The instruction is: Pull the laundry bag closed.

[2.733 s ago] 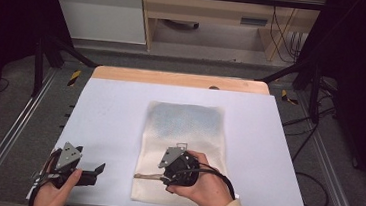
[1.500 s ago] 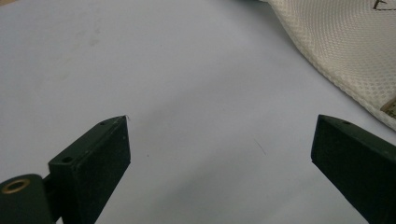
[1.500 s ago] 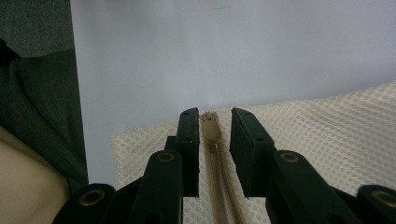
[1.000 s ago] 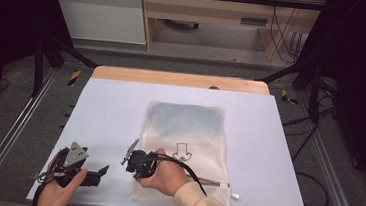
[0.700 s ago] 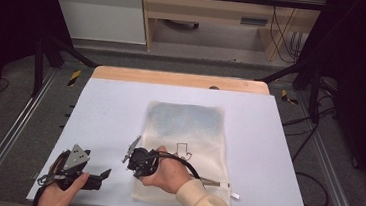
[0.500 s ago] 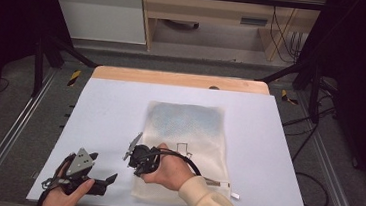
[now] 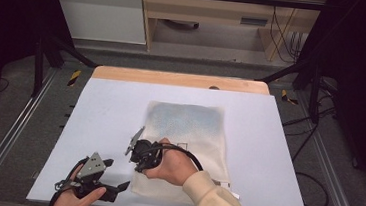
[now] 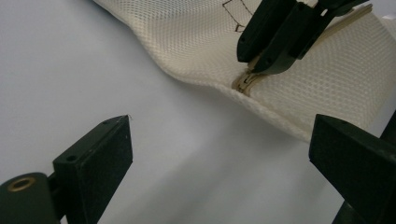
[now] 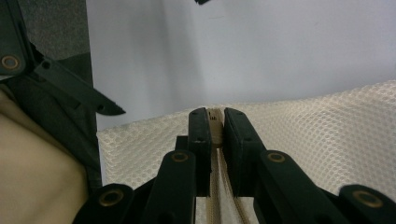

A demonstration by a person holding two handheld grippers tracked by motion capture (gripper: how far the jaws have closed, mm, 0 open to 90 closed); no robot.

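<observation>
**White table, mesh pouch pinched at its zipper**

Pale matte tabletop carries a cream honeycomb-mesh pouch at its middle. Its tan zipper pull sits clamped between the right gripper's closed black jaws, seen close in the right gripper view. Left gripper gapes wide, empty, just beside the pouch's lifted edge.

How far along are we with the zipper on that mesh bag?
Done: the right tool has pinched the zipper pull at the mesh bag's near-left edge. In hand: that edge is lifted. Left: the left tool stands open, off the bag; how far the zipper has run I cannot tell.
</observation>
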